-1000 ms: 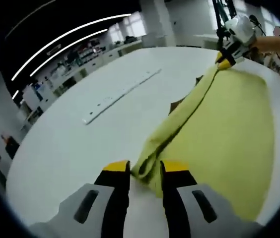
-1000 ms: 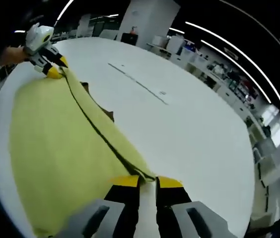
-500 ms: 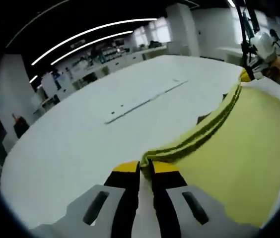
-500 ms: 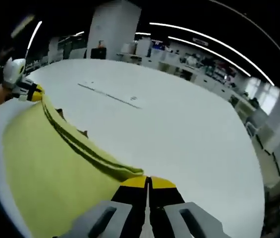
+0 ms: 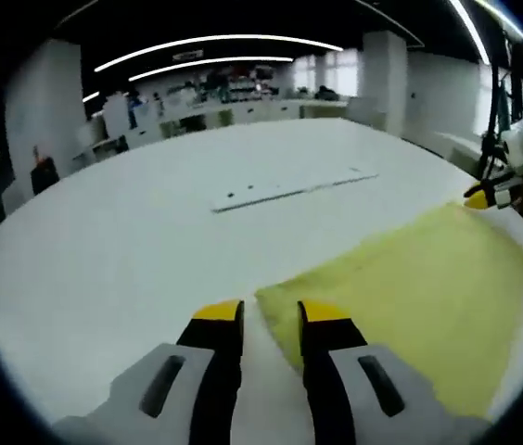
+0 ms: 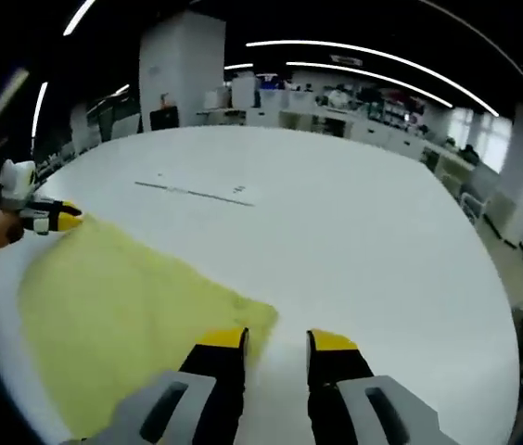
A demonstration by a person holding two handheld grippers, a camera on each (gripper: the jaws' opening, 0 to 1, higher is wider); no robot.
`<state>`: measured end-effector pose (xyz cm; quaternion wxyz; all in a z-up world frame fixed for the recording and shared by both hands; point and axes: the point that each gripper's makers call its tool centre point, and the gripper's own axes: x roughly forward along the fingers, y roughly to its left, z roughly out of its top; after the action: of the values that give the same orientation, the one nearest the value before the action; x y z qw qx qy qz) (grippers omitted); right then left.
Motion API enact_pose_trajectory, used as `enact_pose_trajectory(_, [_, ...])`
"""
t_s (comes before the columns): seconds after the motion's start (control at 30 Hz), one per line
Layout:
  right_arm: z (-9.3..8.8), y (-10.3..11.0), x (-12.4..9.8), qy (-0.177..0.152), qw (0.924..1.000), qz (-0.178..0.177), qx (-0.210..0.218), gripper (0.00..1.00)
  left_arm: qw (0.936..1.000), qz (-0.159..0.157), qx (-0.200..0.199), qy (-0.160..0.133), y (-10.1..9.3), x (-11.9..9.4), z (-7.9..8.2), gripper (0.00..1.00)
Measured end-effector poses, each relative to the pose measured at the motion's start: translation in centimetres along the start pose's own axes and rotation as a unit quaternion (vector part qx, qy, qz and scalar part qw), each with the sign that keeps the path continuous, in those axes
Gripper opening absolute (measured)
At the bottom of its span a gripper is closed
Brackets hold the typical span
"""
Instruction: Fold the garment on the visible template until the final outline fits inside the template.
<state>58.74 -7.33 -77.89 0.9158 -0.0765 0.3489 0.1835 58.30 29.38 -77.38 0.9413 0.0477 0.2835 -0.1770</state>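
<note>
Both tongs have just let go: left tongs (image 5: 271, 315) and right tongs (image 6: 276, 341) now stand wide at the near corners of the garment (image 5: 410, 297), which lies flat on the tabletop (image 5: 132, 232). This fold looks laid; no template is visible.

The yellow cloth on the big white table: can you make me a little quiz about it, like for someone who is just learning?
1. True or false: the yellow garment lies spread flat on the white table.
2. In the left gripper view, is the left gripper open or shut?
A. open
B. shut on the cloth
3. Fill in: in the right gripper view, the right gripper sits at a ____ of the garment.

Key: 1 true. 2 A, its jaws stand apart at the cloth's edge. 3 corner.
</note>
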Motion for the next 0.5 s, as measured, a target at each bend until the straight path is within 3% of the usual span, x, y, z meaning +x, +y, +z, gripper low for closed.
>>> enact_pose_trajectory(0.2, [-0.3,1.3,-1.6,0.011,0.9992,0.027,0.026,0.39,0.9990,-0.028,0.031,0.018,-1.1,-1.4,-0.7,0.39])
enact_pose_trajectory(0.37, [-0.6,2.5,-3.2,0.010,0.9982,0.047,0.035,0.45,0.9983,-0.055,0.019,0.002,-2.0,-3.5,-0.6,0.48])
enact_pose_trajectory(0.5, [-1.2,3.9,-4.8,0.014,0.9971,0.066,0.036,0.48,0.9979,-0.064,0.009,-0.007,-2.2,-5.0,-1.1,0.49])
